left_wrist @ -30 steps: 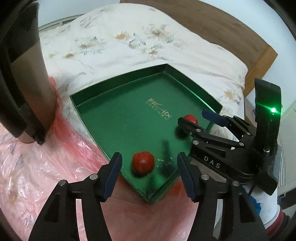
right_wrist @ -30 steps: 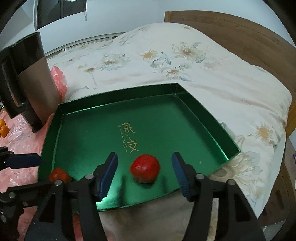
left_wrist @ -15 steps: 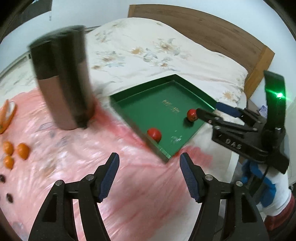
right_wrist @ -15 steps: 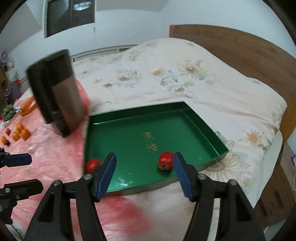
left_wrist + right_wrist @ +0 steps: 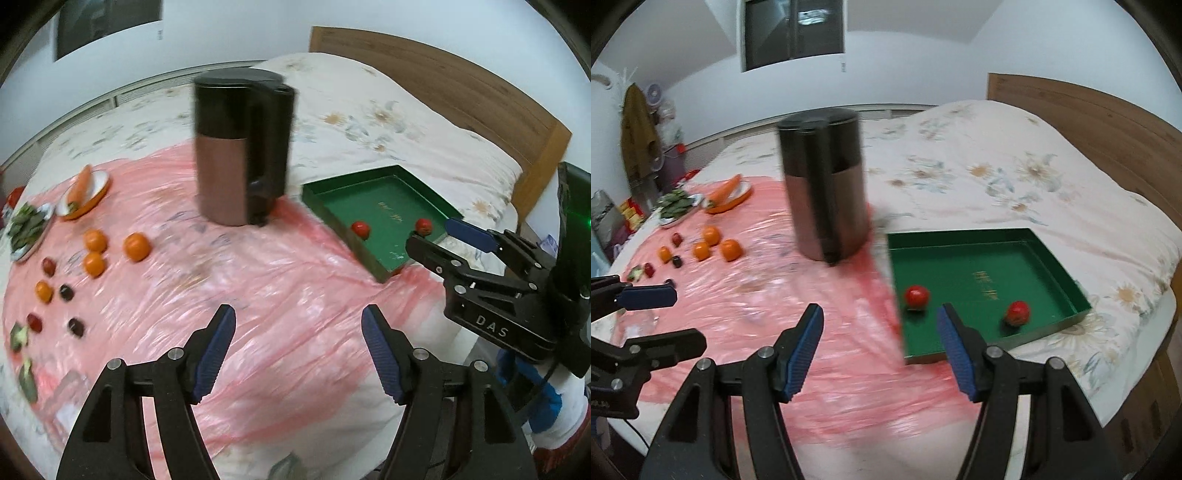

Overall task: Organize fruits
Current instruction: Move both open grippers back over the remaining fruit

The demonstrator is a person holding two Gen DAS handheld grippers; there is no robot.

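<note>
Nearest in both wrist views are the grippers: the left gripper and the right gripper each stand with blue-padded fingers apart and nothing between them, above the pink plastic sheet spread over the bed. Both sets of jaws have just been opening wider, and both grippers have drawn back from the tray they were hovering over a second ago, when each had a tomato between its fingers. Beyond the right gripper lies the green tray, shallow and square, resting partly on the sheet and partly on the floral quilt. Inside it sit two red tomatoes, one near the left wall and the other toward the near right corner, well apart. Gold characters are printed on the tray floor, too blurred to read now. White letters "DAS" show on the right gripper's body in the left wrist view. Left of the tray stands a tall black and copper kettle, upright on the sheet. Further left lie loose oranges and small dark fruits, then an orange-rimmed plate holding a carrot, and a dish of green leaves. A wooden headboard closes the far right.
</note>
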